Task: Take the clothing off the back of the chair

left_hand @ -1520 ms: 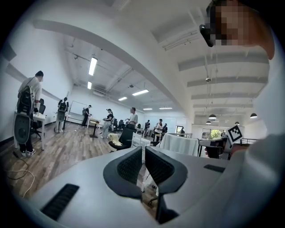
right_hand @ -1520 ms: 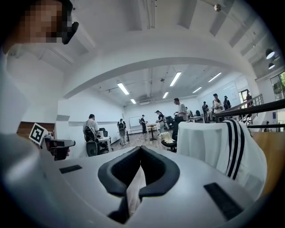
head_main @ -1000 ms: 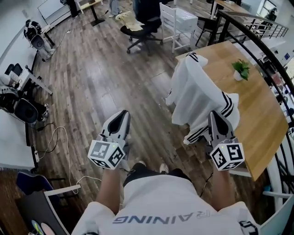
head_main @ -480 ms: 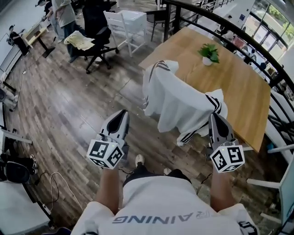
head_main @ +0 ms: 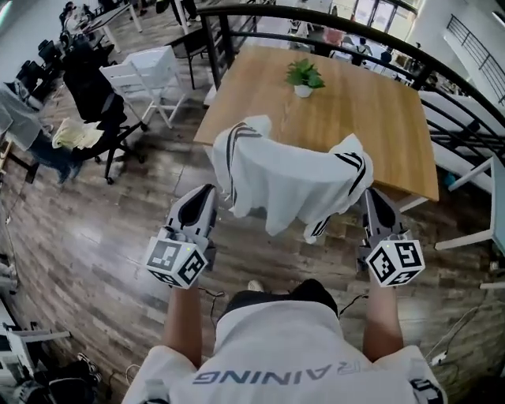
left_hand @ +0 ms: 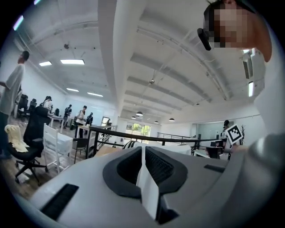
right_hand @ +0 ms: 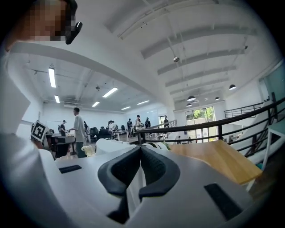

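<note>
A white garment with black stripes (head_main: pixel 288 177) hangs over the back of a chair, which it hides entirely, at the near edge of a wooden table (head_main: pixel 371 118). My left gripper (head_main: pixel 207 192) is shut and empty, its tip just left of the garment's left shoulder. At the garment's right edge my right gripper (head_main: pixel 371 194) is also shut with nothing in it. In the left gripper view the jaws (left_hand: pixel 142 149) meet, and a striped bit of the garment (left_hand: pixel 132 143) shows beyond them. In the right gripper view the jaws (right_hand: pixel 140 149) are pressed together too.
A small potted plant (head_main: pixel 304 76) stands on the table. A black railing (head_main: pixel 331 17) curves round its far side. At the left are a white chair (head_main: pixel 146 75) and a black office chair (head_main: pixel 95 99) with a yellowish cloth (head_main: pixel 75 134). People stand at the far desks (right_hand: pixel 80 127).
The view has swung: the draped chair, earlier at the right, now stands straight ahead between both grippers. Both grippers stayed shut; the left one swept across toward the garment.
</note>
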Demonstrator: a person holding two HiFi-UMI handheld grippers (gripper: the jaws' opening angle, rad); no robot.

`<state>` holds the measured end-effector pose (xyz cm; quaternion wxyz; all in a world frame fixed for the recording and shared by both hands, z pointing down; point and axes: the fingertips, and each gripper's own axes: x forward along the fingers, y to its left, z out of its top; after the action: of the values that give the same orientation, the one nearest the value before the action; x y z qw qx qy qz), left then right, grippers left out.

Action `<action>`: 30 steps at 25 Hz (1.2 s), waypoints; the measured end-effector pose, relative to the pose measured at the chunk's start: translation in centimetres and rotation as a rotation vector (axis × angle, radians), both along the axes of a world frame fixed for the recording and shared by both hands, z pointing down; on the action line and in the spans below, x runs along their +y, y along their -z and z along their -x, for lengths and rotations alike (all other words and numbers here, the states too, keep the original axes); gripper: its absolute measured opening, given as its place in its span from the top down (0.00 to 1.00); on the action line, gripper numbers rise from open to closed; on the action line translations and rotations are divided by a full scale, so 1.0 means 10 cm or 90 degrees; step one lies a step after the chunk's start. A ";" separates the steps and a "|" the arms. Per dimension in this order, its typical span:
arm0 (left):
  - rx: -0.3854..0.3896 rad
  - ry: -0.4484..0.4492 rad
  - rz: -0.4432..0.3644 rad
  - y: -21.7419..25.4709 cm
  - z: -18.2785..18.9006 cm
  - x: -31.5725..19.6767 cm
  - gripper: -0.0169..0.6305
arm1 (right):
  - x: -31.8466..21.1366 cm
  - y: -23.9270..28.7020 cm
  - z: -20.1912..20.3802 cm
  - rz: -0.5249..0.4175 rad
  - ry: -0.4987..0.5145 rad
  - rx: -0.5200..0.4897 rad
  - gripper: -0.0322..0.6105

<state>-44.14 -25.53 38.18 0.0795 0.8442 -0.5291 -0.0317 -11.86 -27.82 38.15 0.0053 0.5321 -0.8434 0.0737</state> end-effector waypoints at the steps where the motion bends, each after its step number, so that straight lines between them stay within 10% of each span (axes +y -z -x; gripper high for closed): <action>1: -0.002 -0.015 0.002 -0.01 0.01 -0.06 0.90 | 0.02 -0.03 -0.02 0.007 -0.015 -0.002 0.91; 14: -0.057 -0.073 0.100 -0.50 0.01 -0.89 0.89 | -0.26 -0.42 -0.31 0.100 -0.053 0.038 0.84; 16: -0.072 -0.090 0.113 -0.57 0.01 -1.03 0.76 | -0.36 -0.47 -0.31 0.110 -0.044 0.043 0.80; 30: -0.140 -0.252 0.083 -0.91 -0.18 -1.63 0.59 | -0.95 -0.85 -0.21 0.154 0.032 0.111 0.65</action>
<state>-42.36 -41.84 47.30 0.0801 0.9231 -0.3594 0.1111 -9.80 -37.35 46.64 0.1445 0.5105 -0.8379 0.1281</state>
